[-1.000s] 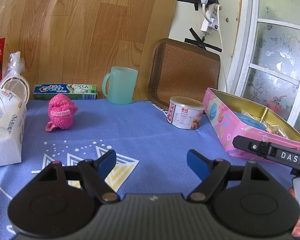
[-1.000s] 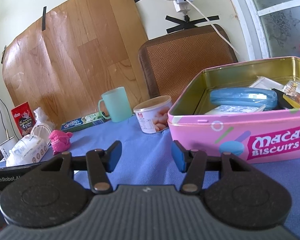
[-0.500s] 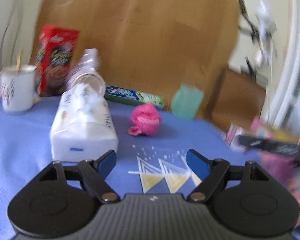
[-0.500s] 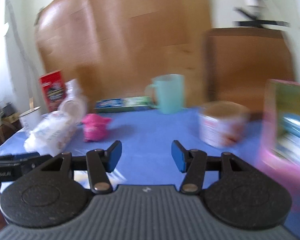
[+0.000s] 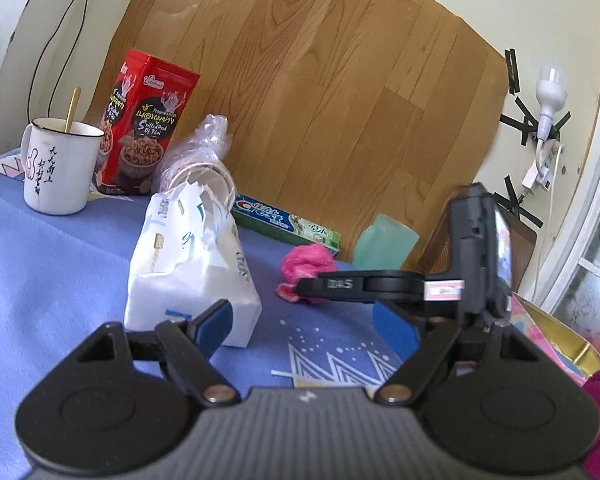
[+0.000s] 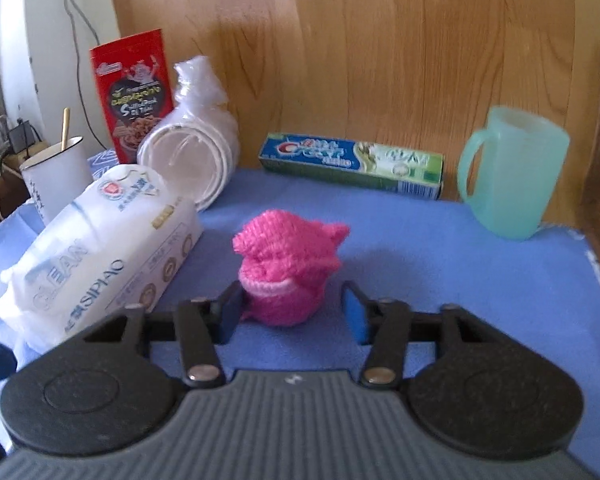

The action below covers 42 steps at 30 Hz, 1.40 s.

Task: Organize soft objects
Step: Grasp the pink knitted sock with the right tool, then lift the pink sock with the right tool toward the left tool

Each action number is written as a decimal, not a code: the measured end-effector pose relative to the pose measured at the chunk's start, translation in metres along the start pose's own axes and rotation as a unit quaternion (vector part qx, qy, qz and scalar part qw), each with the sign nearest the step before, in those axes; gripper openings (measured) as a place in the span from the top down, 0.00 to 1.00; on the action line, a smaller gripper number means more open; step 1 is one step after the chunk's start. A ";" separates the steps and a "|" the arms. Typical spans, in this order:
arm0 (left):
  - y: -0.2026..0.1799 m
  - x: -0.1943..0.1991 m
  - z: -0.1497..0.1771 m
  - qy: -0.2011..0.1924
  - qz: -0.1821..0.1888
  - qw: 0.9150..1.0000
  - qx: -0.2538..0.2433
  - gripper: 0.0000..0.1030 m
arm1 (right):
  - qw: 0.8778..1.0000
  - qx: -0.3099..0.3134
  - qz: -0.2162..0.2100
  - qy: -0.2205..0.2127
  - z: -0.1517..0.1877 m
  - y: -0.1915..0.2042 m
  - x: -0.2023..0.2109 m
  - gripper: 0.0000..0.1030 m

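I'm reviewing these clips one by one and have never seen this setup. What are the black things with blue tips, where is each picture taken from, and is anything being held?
No robot here: a person holds a hand-operated pair of tongs in each hand, with a camera on each looking along its blue-tipped fingers. One picture comes from the left tongs, the other from the right tongs. In the left view, the right tool crosses the picture. On the blue cloth lie a pink knitted toy, a white tissue pack, a toothpaste box, a green cup, a white mug and a red snack box. Both tongs are open and hold nothing; the right ones straddle the toy, not yet closed.
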<state>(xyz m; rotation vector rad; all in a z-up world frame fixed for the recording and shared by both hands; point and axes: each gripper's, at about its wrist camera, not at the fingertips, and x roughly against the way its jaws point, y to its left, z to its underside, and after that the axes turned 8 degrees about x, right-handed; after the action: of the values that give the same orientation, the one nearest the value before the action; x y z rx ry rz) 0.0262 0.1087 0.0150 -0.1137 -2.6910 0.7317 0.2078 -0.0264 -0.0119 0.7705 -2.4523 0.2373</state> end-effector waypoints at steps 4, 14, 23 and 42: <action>-0.001 0.000 0.001 0.004 0.003 1.000 -0.003 0.23 | 1.000 0.013 0.005 -0.010 0.016 -0.005 0.033 0.68; -0.009 -0.007 0.004 0.027 -0.008 0.999 -0.025 0.21 | 0.996 0.053 0.039 -0.055 0.108 -0.027 0.164 0.68; -0.037 -0.014 0.016 0.061 -0.014 0.997 -0.049 0.21 | 0.997 0.017 0.050 -0.057 0.139 -0.038 0.176 0.67; -0.071 -0.020 0.040 0.074 0.024 0.991 -0.105 0.21 | 0.998 -0.007 0.039 -0.050 0.144 -0.043 0.176 0.60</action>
<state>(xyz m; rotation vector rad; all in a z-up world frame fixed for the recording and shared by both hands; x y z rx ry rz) 0.0320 0.0246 0.0127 -0.2745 -2.6214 0.4330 0.0471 -0.1912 -0.0338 0.6969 -2.5791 0.2140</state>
